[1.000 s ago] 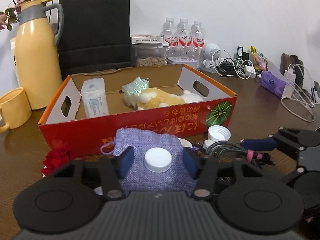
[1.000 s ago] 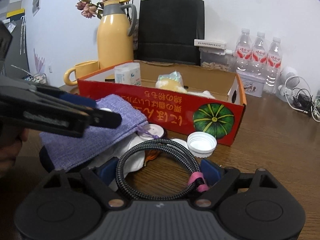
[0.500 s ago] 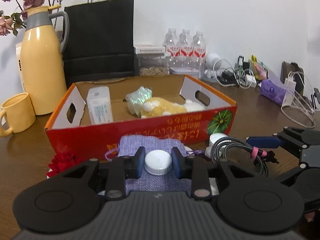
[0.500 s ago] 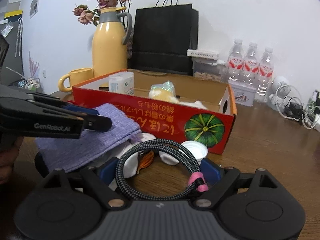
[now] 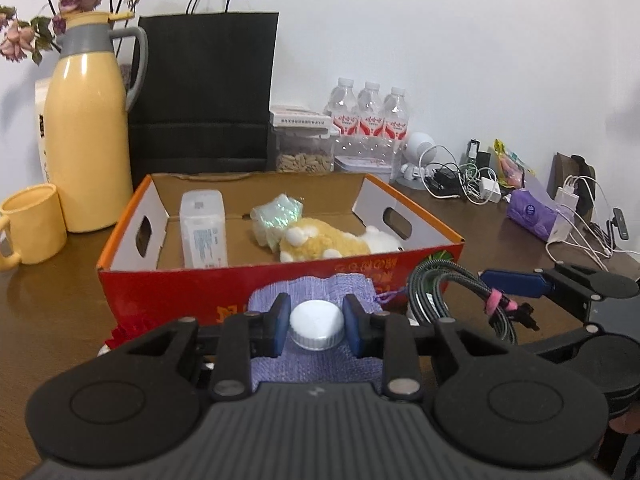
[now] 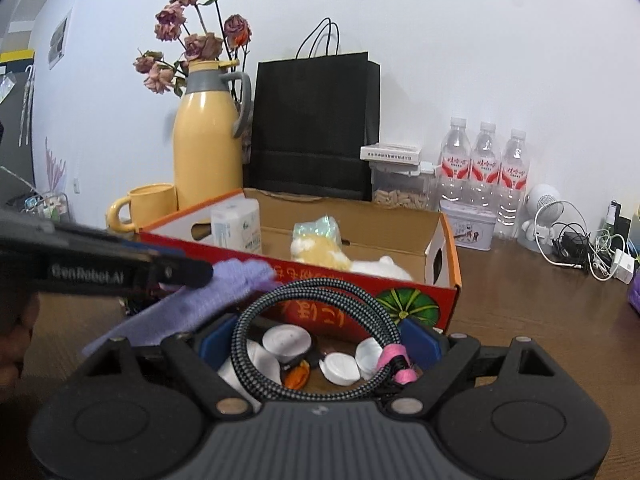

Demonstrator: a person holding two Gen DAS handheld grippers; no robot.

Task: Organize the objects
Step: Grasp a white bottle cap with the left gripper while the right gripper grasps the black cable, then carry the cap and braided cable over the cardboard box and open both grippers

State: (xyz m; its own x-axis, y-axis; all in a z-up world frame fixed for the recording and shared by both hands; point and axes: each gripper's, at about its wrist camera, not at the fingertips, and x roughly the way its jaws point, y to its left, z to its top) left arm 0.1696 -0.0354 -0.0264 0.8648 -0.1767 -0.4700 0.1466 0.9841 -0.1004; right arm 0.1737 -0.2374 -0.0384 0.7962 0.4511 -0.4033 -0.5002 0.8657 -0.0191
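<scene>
My left gripper (image 5: 316, 312) is shut on a white round cap (image 5: 317, 326) that rests on a purple woven pouch (image 5: 316, 292). In the right wrist view the pouch (image 6: 192, 308) slopes up off the table toward the left gripper (image 6: 188, 272). My right gripper (image 6: 318, 332) is shut on a coiled black-and-white braided cable (image 6: 320, 284) with a pink tie, its pads against both sides of the coil. In the left wrist view the cable (image 5: 440, 292) hangs in front of the red cardboard box (image 5: 168, 288). The box holds a white tissue pack (image 5: 202, 228), a shiny packet (image 5: 276, 216) and a yellow plush toy (image 5: 316, 240).
Several white lids (image 6: 286, 340) and a small orange item lie on the wooden table under the right gripper. Behind the box stand a yellow jug (image 5: 86, 132), a yellow mug (image 5: 32, 224), a black paper bag (image 5: 204, 92) and water bottles (image 5: 370, 116). Chargers and wires (image 5: 460, 180) and a purple tissue pack (image 5: 532, 216) crowd the right side.
The left jaws closed from wide apart onto the white cap. The cable coil and the pouch have come up off the table in front of the box.
</scene>
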